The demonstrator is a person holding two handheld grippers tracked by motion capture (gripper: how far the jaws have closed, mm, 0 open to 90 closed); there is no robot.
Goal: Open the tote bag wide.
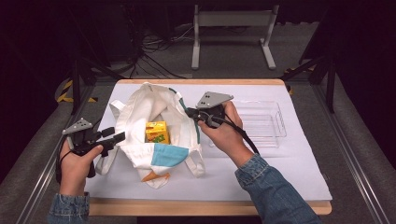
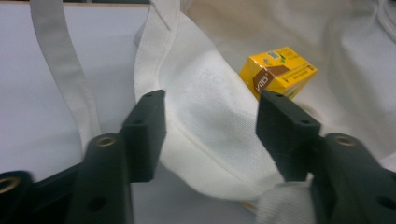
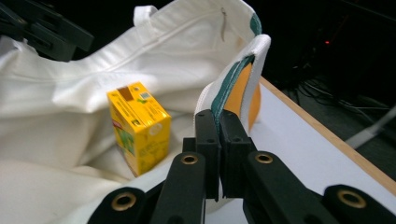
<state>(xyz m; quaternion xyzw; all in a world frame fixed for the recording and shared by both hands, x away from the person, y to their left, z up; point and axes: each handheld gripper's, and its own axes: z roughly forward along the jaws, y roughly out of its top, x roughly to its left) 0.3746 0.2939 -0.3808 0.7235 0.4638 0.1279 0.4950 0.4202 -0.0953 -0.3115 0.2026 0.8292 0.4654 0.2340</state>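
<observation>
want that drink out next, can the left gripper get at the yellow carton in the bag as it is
Probably yes: the left gripper is open, straddling the bag's rim, with the yellow carton exposed just beyond it.

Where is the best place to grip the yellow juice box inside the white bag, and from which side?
Probably from above, through the bag's mouth. The yellow juice box stands upright inside the white bag, cloth around its base. Close the jaws across its two narrow sides near the top, which stands free.

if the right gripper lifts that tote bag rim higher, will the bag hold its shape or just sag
Probably sag: the white tote bag lies crumpled in soft folds, and its rim stands up only where the right gripper pinches it. The yellow juice carton standing inside might tip as the cloth shifts. The loose handles would likely dangle.
</observation>
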